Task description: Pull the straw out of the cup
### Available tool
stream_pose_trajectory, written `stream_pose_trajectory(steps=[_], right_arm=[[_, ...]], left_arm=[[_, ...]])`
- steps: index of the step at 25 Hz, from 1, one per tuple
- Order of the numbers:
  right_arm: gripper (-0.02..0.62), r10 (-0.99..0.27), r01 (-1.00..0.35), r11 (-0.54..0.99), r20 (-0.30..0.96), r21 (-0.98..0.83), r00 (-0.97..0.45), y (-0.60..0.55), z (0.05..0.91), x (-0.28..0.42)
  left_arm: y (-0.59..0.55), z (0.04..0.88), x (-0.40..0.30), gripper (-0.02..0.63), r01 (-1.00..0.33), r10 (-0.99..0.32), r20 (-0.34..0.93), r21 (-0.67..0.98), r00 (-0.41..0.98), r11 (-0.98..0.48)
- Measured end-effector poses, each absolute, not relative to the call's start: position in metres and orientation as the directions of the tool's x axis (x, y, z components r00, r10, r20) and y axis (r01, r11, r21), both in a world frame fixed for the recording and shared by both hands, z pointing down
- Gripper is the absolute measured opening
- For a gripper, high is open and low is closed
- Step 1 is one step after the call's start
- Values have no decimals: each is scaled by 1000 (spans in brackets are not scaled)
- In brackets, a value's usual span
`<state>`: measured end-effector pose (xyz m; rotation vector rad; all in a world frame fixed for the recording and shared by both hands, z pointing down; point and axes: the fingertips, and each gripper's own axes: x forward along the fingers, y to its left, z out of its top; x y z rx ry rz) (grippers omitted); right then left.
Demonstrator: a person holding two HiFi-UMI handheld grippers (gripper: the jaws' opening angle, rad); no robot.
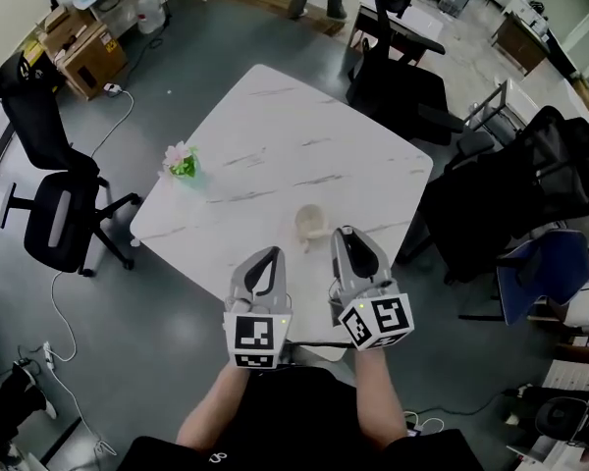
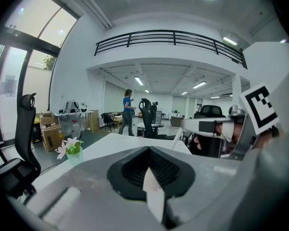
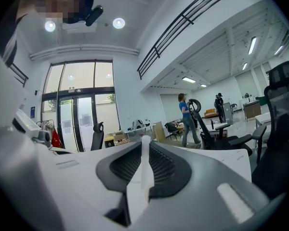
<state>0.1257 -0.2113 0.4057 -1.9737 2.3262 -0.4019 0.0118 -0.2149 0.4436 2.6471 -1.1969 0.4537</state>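
Head view, one cup [image 1: 310, 226], two grippers [image 1: 267, 253] [image 1: 346, 232], one straw [image 3: 145, 158]

Cup [image 1: 310, 222] on counter [image 1: 275, 126] nr near corner; flower pot [image 1: 182, 162] by left corner, well apart from cup. Left tool [image 1: 266, 256] & right tool [image 1: 346, 235] side by side over near corner, cup just beyond. Straw [image 3: 145, 160] betw. right tool's jaws. Chair [image 1: 49, 204] on floor left of counter.

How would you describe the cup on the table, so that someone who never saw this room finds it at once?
A white marble-patterned table stands among office chairs. The cup sits near its edge closest to the person, just ahead of the right gripper. It is plain and pale beige, unlike the green pot of flowers at the table's left edge.
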Motion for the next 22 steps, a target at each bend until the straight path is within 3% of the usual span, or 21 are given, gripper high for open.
stream_pose_trajectory(steps=[11, 22], right_arm=[[48, -991, -980, 122, 39, -158, -129, -189, 365, 119], [48, -992, -983, 116, 32, -142, -122, -183, 361, 112]], left_arm=[[-217, 396, 12, 0, -723, -704, 233, -8, 670, -691], [-214, 390, 11, 0, -710, -695, 214, -13, 686, -704]])
